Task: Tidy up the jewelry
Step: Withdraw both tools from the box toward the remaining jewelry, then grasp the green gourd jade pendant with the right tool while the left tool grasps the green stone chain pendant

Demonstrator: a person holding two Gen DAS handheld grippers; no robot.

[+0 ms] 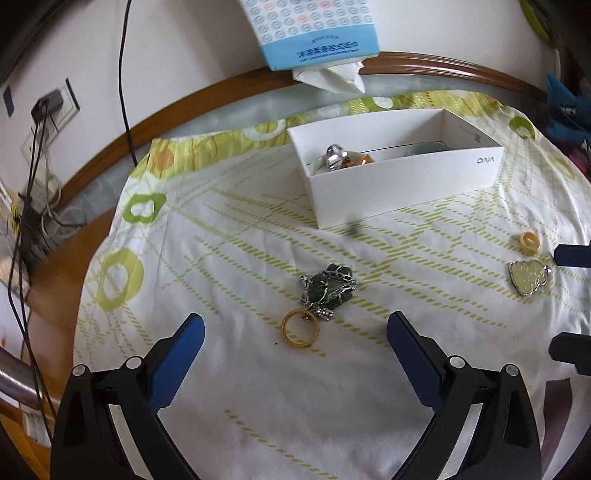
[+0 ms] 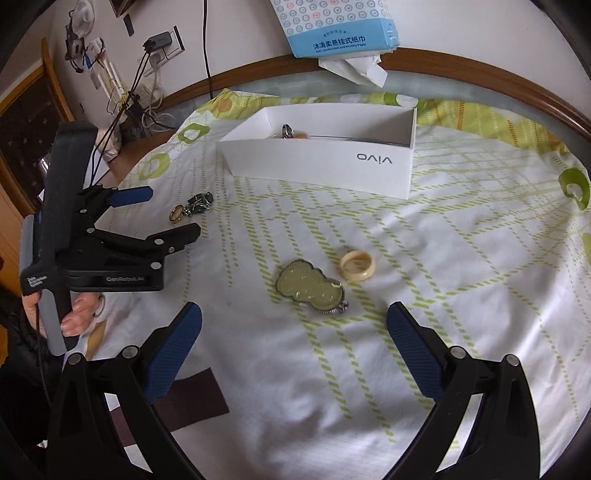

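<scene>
Your round table (image 1: 424, 64) with its brown wooden rim is covered by a white cloth (image 1: 258, 387) printed with green dashes and rings, and everything you are sorting lies on that cloth. Over the far edge hangs a blue tissue pack (image 1: 314, 33) with a tissue sticking out below it.

Toward the far side sits the open white box (image 2: 325, 166), the word vivo upside down on its near wall. Inside it you can see a silver ring (image 1: 334, 157) with something orange just beside it; the rest of the contents are hard to make out.

Your left tongs (image 1: 295, 325) are spread wide and empty, low over the cloth. Just ahead of them lies the dark green pendant (image 1: 328, 290) in a silver setting, and the amber ring (image 1: 300, 328) touches its near end, between the two blue pads.

Your right tongs (image 2: 293, 314) are likewise wide apart and hold nothing. The pale green gourd-shaped pendant (image 2: 310, 286) lies flat just ahead of them, its metal loop toward you, and the cream ring (image 2: 357, 265) rests just beside it on the right, not quite touching.

In the right view your hand (image 2: 79, 314) grips the handle of the left tool
</scene>
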